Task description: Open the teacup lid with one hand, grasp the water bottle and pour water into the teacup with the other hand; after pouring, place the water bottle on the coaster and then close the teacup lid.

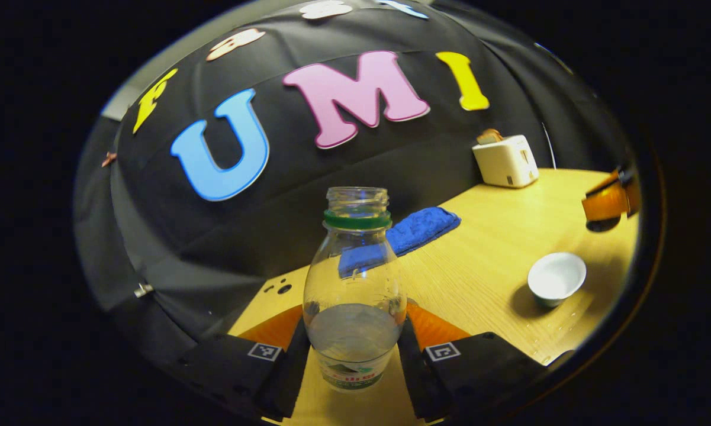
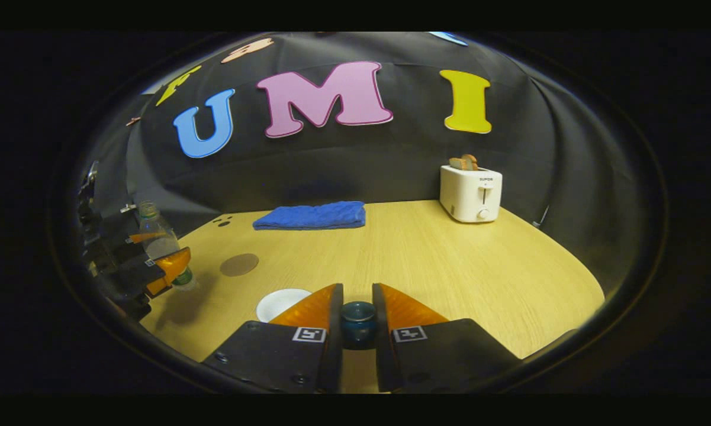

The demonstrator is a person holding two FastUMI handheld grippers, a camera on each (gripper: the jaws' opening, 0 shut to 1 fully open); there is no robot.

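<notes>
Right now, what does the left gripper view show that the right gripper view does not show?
Left gripper view: the water level in the capless water bottle, seen close up and clamped between the left gripper's jaws. Right gripper view: the round coaster on the table, and the teacup lid held in the right gripper's jaws. Both: the water bottle, the open teacup, the blue towel and the toaster.

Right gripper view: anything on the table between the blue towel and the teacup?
Just the round coaster, left of the direct line; the rest between blue towel and teacup is bare table.
</notes>
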